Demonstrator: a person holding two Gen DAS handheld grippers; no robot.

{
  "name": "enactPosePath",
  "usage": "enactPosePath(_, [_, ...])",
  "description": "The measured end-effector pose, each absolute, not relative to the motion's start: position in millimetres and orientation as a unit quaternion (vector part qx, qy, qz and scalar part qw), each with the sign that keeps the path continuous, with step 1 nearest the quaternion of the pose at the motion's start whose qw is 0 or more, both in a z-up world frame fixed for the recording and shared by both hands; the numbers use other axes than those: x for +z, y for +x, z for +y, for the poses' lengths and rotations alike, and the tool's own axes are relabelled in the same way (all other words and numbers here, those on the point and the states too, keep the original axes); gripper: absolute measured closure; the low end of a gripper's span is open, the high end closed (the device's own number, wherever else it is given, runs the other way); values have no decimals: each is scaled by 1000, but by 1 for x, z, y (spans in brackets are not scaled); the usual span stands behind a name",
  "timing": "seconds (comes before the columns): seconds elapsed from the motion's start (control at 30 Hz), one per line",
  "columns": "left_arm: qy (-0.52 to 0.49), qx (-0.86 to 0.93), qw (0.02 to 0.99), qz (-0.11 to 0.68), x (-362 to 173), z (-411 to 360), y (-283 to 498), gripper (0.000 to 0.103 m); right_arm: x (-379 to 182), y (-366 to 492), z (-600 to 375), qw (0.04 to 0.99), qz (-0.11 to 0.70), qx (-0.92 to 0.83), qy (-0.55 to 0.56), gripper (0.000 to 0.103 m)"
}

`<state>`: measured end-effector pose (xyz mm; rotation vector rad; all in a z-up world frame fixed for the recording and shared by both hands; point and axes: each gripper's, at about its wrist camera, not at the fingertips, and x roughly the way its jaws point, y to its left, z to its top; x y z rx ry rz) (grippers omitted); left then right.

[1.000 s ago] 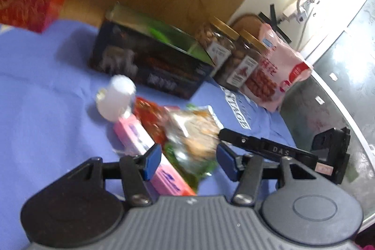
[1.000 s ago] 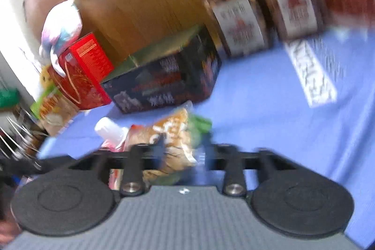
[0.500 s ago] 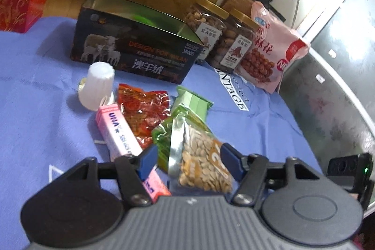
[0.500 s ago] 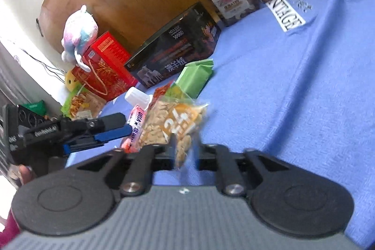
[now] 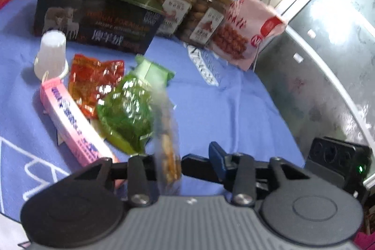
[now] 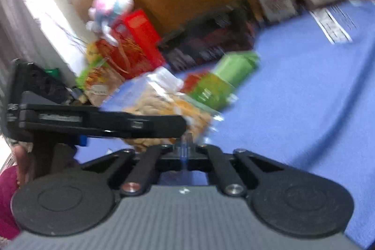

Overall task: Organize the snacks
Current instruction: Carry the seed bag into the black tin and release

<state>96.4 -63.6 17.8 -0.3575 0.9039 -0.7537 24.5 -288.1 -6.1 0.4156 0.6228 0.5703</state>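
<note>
My right gripper [image 6: 185, 151] is shut on the edge of a clear nut packet [image 6: 164, 109], held above the blue cloth. In the left wrist view the same packet [image 5: 167, 149] hangs edge-on between the fingers of my left gripper [image 5: 185, 156], which is open around it. My left gripper's finger [image 6: 131, 124] crosses in front of the packet in the right wrist view. On the cloth lie a green packet [image 5: 126, 114], a red packet [image 5: 93, 81], a pink box [image 5: 70, 123], a light green packet [image 5: 152, 69] and a white cup [image 5: 51, 53].
A dark open box [image 5: 98, 25] stands behind the snacks. Two nut jars [image 5: 175, 4] and a pink bag [image 5: 243, 27] stand at the back right. A red box [image 6: 133, 43] and a plush toy [image 6: 110, 1] are at the left. The cloth's edge [image 5: 281, 121] is at the right.
The nut packet has turned edge-on and moved in between my left gripper's fingers. My left gripper has come close to the right one. Both views are blurred by motion.
</note>
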Motion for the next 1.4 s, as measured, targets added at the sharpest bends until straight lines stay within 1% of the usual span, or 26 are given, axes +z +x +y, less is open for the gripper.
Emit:
enactPosePath(0.1, [-166, -357, 827, 402, 35, -59, 98, 69, 10, 23, -282, 906, 270, 274, 177, 100])
enactPosePath(0.3, [-153, -352, 850, 362, 68, -55, 113, 69, 37, 44, -270, 913, 235, 290, 163, 100])
enactPosePath(0.47, [-146, -336, 866, 340, 90, -51, 163, 68, 57, 102, -262, 913, 226, 291, 172, 100])
enactPosePath(0.6, [-157, -310, 876, 334, 98, -50, 216, 65, 64, 160, -256, 915, 227, 281, 179, 100])
enactPosePath(0.63, [-158, -299, 879, 336, 98, -50, 229, 63, 64, 178, -253, 916, 231, 274, 180, 96])
enactPosePath(0.7, [-156, -267, 890, 336, 96, -49, 253, 54, 61, 202, -249, 926, 236, 245, 165, 89])
enactPosePath(0.77, [-153, -233, 900, 336, 96, -41, 263, 53, 59, 212, -251, 939, 233, 206, 149, 79])
enactPosePath(0.87, [-154, -223, 908, 319, 99, -18, 254, 53, 61, 199, -272, 939, 212, 204, 177, 77])
enactPosePath(0.9, [-155, -224, 911, 309, 101, -8, 246, 51, 60, 193, -278, 938, 208, 206, 184, 76])
enactPosePath(1.03, [-164, -218, 914, 299, 99, 21, 216, 50, 54, 163, -284, 933, 216, 218, 189, 76])
enactPosePath(1.23, [-195, -212, 905, 312, 76, 49, 175, 50, 50, 130, -257, 919, 235, 275, 157, 76])
enactPosePath(1.33, [-203, -208, 898, 331, 60, 56, 170, 47, 48, 127, -236, 912, 254, 298, 123, 75])
enactPosePath(1.37, [-203, -205, 896, 339, 55, 57, 170, 46, 46, 129, -226, 909, 265, 304, 107, 71])
enactPosePath(1.4, [-204, -205, 893, 346, 52, 56, 171, 45, 45, 132, -217, 906, 277, 308, 91, 63])
